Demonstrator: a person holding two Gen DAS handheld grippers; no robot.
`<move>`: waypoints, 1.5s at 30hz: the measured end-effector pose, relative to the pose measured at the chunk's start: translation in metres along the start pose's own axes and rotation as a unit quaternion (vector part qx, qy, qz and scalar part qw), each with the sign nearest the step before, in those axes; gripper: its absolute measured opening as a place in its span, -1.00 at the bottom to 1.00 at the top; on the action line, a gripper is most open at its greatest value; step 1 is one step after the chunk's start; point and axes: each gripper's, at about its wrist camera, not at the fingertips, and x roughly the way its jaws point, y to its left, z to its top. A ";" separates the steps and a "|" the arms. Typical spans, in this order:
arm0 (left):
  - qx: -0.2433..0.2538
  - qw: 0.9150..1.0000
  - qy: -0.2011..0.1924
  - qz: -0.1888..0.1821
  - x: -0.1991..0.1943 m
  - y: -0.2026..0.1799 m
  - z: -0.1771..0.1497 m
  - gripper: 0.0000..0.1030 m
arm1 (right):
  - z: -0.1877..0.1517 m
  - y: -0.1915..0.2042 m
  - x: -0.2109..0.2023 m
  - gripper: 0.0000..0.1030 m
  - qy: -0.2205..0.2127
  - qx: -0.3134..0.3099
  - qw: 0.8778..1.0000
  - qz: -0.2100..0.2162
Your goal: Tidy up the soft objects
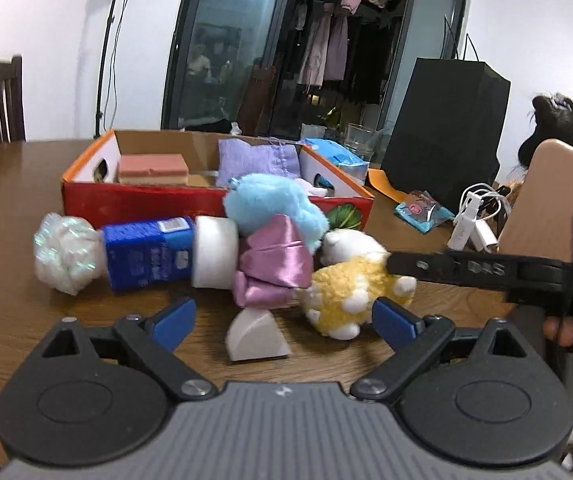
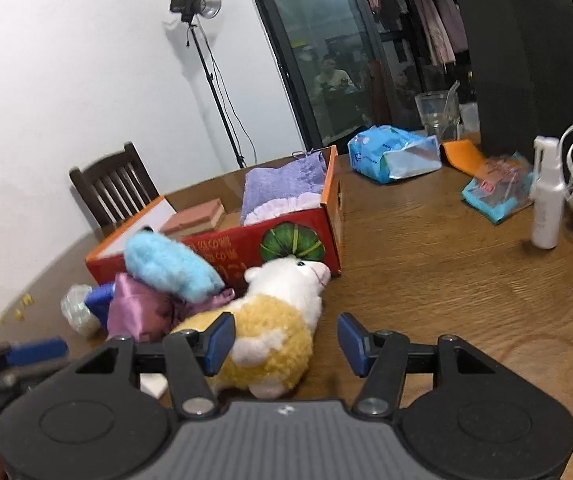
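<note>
Pick-up stage, by my reading: both grippers face a heap of soft things on the table [image 2: 426,264], just in front of the red box [image 2: 246,246]. Left gripper [image 1: 284,318] spread wide, nothing pinched; the pink satin pouch [image 1: 274,268] and a white wedge [image 1: 254,338] lie between its fingers and just ahead. Right gripper [image 2: 286,344] about half spread, gripping nothing; the yellow-and-white plush [image 2: 270,332] sits against its left pad, body partly inside the gap, right pad clear of it. Blue fluffy toy [image 1: 274,208] rests on top of the pouch, leaning on the box wall. To the left lie a blue tissue pack [image 1: 148,254], a white roll [image 1: 214,258] and a mesh ball [image 1: 66,258]. The box already holds a purple cloth [image 2: 286,180] and a pink sponge [image 2: 198,218], with bare floor between them. Next move likely: right gripper shifts to centre the plush, closes, lifts over the near box wall. The wall is low but the toy leans on it, so a lift may drag it. Open table to the right; the white bottle [image 2: 546,200] and cables stand well apart. The two grippers are near each other over the heap, so they could collide.
</note>
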 end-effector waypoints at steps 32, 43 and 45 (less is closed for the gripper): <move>-0.049 0.996 0.025 -0.073 -0.063 0.000 -0.070 0.35 | -0.084 0.041 -0.078 -0.03 0.036 0.071 0.994 0.079; -0.124 0.988 -0.064 0.070 -0.102 0.040 -0.062 0.47 | -0.083 0.083 -0.115 0.02 0.028 0.002 0.983 0.183; -0.132 0.990 -0.044 0.026 -0.103 0.039 -0.061 0.63 | -0.076 0.075 -0.111 0.02 0.007 -0.002 0.990 0.144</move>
